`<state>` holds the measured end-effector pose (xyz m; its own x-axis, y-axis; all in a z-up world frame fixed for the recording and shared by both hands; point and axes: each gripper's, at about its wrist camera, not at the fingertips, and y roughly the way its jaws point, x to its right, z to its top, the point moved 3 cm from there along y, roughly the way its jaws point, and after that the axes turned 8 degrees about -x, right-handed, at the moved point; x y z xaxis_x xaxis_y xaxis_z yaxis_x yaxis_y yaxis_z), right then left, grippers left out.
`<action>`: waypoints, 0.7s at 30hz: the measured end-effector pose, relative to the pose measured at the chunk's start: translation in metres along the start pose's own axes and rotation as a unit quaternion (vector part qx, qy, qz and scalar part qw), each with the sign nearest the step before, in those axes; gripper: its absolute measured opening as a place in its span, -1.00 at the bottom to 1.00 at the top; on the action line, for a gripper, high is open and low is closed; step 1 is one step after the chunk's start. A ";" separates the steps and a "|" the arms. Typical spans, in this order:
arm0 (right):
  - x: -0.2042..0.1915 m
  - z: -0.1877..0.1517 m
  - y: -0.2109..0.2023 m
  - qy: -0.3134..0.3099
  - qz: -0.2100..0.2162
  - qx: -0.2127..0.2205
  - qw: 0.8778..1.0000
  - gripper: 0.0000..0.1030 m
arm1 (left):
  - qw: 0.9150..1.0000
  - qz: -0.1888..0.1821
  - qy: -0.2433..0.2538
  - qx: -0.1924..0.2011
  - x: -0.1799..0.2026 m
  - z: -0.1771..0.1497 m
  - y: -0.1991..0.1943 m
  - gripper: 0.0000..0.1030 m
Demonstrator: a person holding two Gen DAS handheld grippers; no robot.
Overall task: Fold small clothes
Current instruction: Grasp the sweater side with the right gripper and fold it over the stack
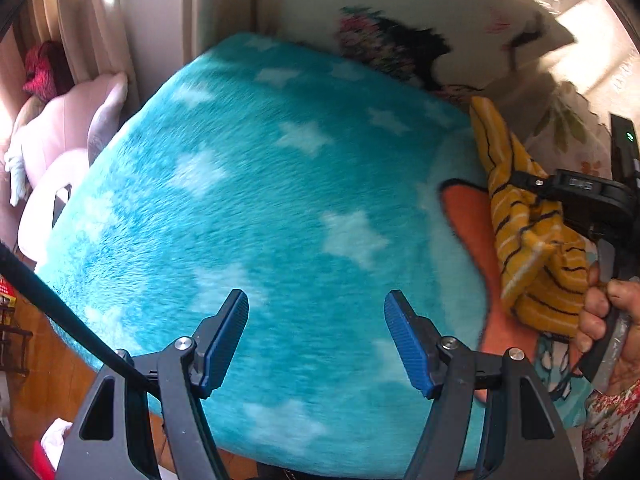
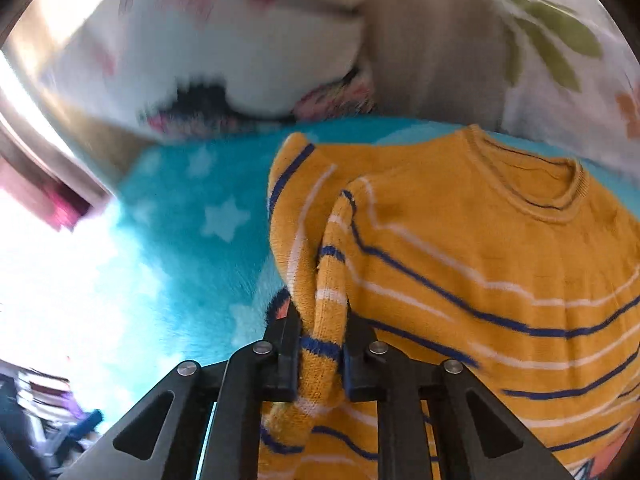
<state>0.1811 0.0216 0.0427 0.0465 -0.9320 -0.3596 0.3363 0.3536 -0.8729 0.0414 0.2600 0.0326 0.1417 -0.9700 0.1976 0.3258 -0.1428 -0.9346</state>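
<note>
Blue-padded fingers (image 1: pixel 408 344) of the left hand-held gripper (image 1: pixel 316 344) up front, spread wide, nothing between them, hovering over bare turquoise blanket (image 1: pixel 256 200) with pale stars. Over on the right wrist view, black jaws of the right hand-held gripper (image 2: pixel 320 356) pinched together on a rolled fold of the mustard striped sweater (image 2: pixel 480 264), knit bunched tight between the pads. No earlier picture to compare, so only the clamp itself on show. Sweater spread across the blanket's right side, round neckline (image 2: pixel 532 184) facing up and away, blue and white stripes curving across the body, one sleeve (image 2: pixel 296 184) flopped over toward the left. Seen from the left wrist camera, same sweater draped and lifted at the blanket's right edge, right hand-held gripper's black body beside it, a person's hand (image 1: pixel 604 320) wrapped around the grip. Orange patch (image 1: pixel 468 220) of the blanket's print just beside the knit. Floral pillow (image 1: pixel 400 40) beyond the blanket's far edge, blurred. Pink chair (image 1: pixel 64 148) off to the left, by the curtain (image 1: pixel 80 20).
</note>
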 end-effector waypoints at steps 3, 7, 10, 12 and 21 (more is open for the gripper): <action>0.052 -0.005 -0.054 0.026 0.036 0.038 0.998 -0.72 | 1.000 -0.001 0.010 0.007 0.036 -0.006 -0.007 0.35; 0.144 -0.024 -0.107 0.067 0.033 0.071 0.995 -0.77 | 0.999 -0.011 0.036 0.000 0.095 -0.020 -0.002 0.35; 0.222 -0.048 -0.121 0.112 -0.006 0.068 0.991 -0.77 | 0.998 -0.022 0.060 -0.012 0.136 -0.030 0.010 0.35; 0.268 -0.063 -0.113 0.152 -0.013 0.053 0.987 -0.77 | 0.996 -0.033 0.074 -0.023 0.165 -0.038 0.019 0.35; 0.315 -0.082 -0.132 0.175 0.085 0.074 0.978 -0.38 | 0.992 -0.031 0.119 -0.030 0.242 -0.059 0.030 0.35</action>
<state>0.0743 -0.3122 0.0173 -0.2024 -0.7668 -0.6092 0.4853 0.4617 -0.7425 0.0303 0.0098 0.0351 -0.1049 -0.9769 0.1864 0.2688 -0.2083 -0.9404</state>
